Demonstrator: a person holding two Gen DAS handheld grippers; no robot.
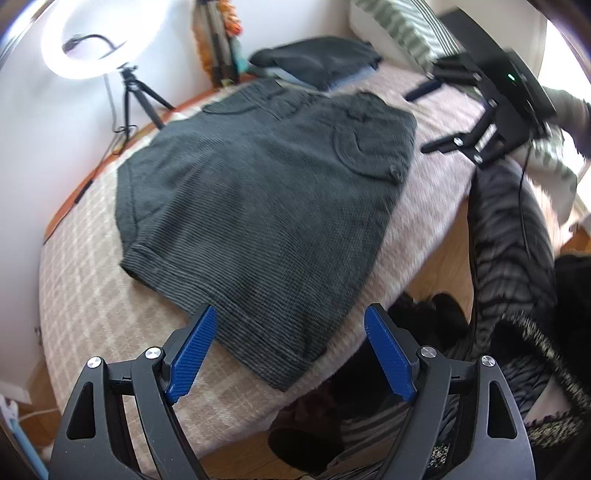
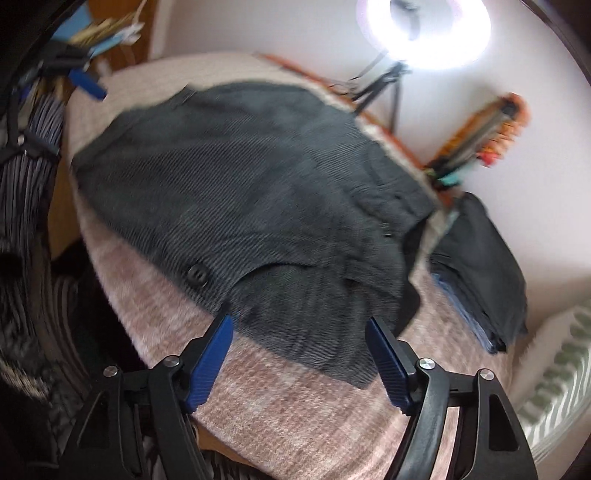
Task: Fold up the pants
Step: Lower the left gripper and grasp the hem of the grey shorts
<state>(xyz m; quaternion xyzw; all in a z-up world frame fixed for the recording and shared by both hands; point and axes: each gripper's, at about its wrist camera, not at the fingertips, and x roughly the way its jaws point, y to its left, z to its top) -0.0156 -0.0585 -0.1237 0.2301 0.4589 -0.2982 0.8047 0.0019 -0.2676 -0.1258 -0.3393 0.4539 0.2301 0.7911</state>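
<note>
The bed [image 1: 81, 280], covered with a pink and cream checked blanket, takes up most of both views. On it lie the pants [image 1: 258, 192], dark grey corduroy, spread flat across the middle of the blanket, hem cuff toward the left wrist camera and waistband with a pocket button toward the right wrist camera. Beyond the pants, near the wall, sits a stack of folded dark clothes [image 1: 317, 61], close to a striped pillow [image 1: 402, 29]. A lit ring light [image 1: 92, 40] on a tripod stands beside the bed at the wall. The left gripper [image 1: 291, 347] is released, blue pads wide apart, hovering at the hem corner and grasping nothing. The right gripper [image 2: 299, 354] is likewise released, poised over the waistband edge, empty.
</note>
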